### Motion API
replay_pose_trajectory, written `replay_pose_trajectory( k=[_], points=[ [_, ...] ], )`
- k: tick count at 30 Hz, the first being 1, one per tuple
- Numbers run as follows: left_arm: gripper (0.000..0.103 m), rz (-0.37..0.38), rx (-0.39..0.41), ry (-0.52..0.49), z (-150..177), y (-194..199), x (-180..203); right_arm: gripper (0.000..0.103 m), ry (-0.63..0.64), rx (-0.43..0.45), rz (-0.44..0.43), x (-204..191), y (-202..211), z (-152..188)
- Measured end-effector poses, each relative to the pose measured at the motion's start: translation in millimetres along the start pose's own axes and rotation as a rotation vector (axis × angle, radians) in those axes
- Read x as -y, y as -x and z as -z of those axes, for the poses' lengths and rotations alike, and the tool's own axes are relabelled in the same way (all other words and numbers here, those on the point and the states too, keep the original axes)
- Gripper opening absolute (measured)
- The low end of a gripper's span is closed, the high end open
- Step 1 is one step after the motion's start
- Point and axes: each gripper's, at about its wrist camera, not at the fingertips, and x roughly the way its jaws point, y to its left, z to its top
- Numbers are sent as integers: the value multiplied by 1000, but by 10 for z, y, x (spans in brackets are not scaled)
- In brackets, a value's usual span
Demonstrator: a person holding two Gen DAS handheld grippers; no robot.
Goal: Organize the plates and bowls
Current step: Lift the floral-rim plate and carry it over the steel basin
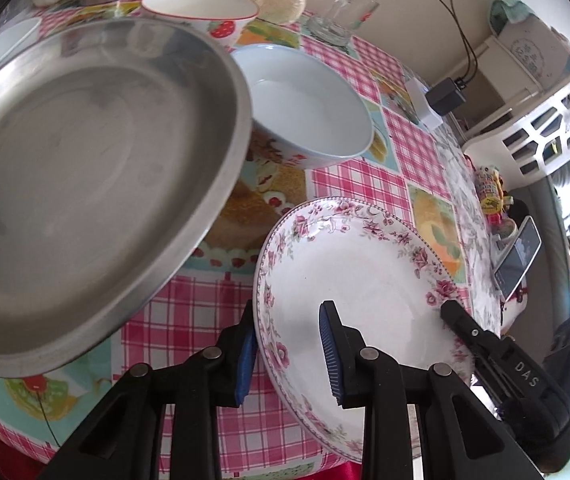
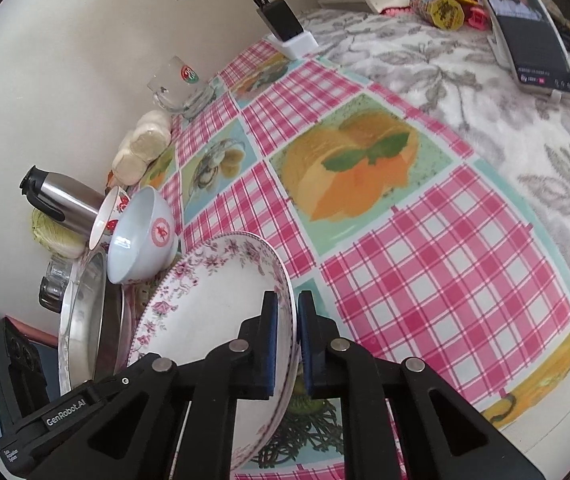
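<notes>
Both tongs are on the white floral-rimmed china plate [image 1: 357,280]: the right gripper [image 2: 285,340] has its blue pads pinched on the plate's rim, one pad inside the well and one on the underside, while the left gripper [image 1: 289,356] straddles the opposite edge with its jaws narrowed around the rim, though I can't tell if those pads really press on it. So the plate sits between the two, tipped up off the pink checked tablecloth [image 2: 425,300], and my guess is the step is moving it to stack with the other dishes. If I were doing it, I'd keep the two sides level with each other and not twist, since glazed china held by a thin rim probably slips easily, and I'd set it down flat, not edge first. Just left of the left tongs is a big round stainless steel plate [image 1: 85,184], looking raised and tilted, and it crowds that side, so swinging left looks risky. Ahead of the tongs are a pale blue bowl [image 1: 309,108] and a strawberry-print bowl [image 1: 201,8], then a clear glass mug [image 1: 341,16]. Off right lies a smartphone [image 2: 525,28], well clear.
</notes>
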Motion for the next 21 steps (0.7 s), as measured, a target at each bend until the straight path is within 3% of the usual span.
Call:
replay_pose_trajectory(
  k=[11,21],
  points=[
    [32,40,71,-89,-25,202,195,11,23,93,-1,-71,286,-65],
    [32,77,267,-153,-175,744,233,11,108,192,-33,-497,631,-196]
  ],
)
